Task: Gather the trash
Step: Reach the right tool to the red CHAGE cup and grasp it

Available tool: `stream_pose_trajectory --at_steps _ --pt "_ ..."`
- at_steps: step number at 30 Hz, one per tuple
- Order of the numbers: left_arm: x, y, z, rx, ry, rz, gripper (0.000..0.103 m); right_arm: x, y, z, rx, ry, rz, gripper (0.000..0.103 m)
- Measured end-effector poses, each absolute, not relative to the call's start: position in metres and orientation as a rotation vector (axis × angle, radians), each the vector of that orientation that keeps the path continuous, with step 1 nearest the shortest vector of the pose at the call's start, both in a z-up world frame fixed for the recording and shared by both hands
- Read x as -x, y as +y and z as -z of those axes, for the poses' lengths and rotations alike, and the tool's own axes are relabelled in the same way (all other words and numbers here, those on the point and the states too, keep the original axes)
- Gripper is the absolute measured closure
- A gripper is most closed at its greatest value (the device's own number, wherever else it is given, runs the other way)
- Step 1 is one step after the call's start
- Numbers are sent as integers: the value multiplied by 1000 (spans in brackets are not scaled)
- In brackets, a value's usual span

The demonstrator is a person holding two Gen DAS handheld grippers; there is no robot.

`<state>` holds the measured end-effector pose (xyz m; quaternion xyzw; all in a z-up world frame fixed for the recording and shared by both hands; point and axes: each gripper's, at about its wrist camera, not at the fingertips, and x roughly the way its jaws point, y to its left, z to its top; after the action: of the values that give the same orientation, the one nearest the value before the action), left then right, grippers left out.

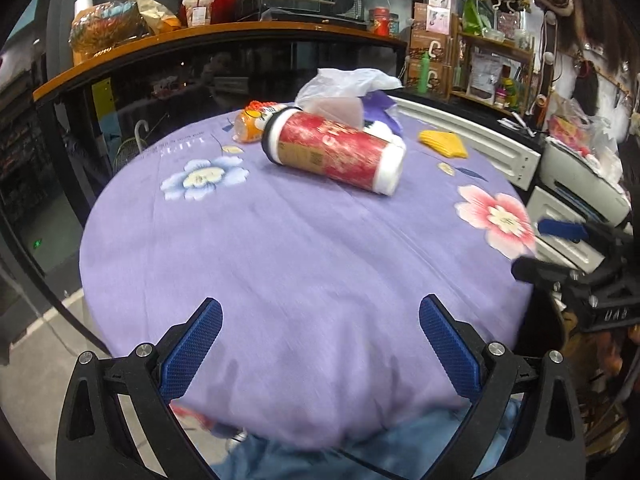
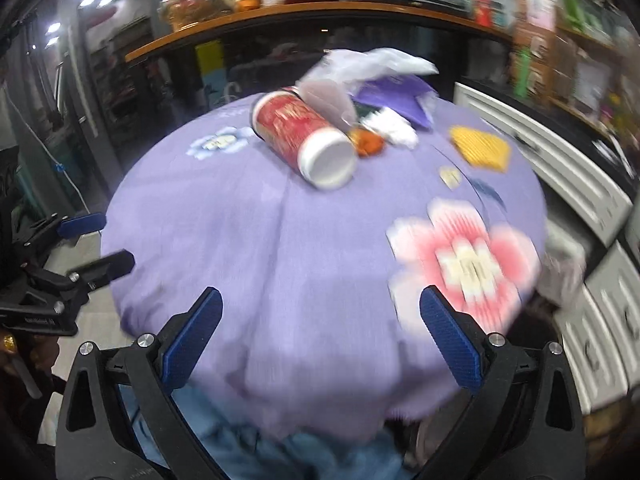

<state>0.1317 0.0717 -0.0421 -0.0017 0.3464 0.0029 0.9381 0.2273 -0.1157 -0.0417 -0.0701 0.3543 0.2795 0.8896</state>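
Jaws wide on both grippers, table's [image 1: 280,280] near edge bare, cup [image 1: 334,150] beyond.

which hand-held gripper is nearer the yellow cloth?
Right, as a judgement. Right hand-held gripper sits on the yellow cloth's side of the table; left hand-held gripper is farther across. Both open, both short of it.

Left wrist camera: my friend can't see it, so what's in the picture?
A red paper cup with a white lid lies tipped over on a round table under a purple flowered cloth. Behind it sit a clear plastic bag and an orange bottle. The open left gripper hovers near, empty.
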Motion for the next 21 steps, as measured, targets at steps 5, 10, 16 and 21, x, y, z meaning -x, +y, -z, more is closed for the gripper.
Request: stream_pose_trajectory --at_steps 5,10,16,21 --pt "-165 93 36 -18 736 -17 5 -290 -67 28 272 751 -638 5" --pt "-183 119 29 -12 727 -45 5 -343 -19 21 403 777 -689 5" --pt "-199 141 32 6 751 -49 5 -380 38 29 592 808 -723 5" --pt "-205 151 37 35 758 -23 5 -397 69 40 701 807 -707 5"
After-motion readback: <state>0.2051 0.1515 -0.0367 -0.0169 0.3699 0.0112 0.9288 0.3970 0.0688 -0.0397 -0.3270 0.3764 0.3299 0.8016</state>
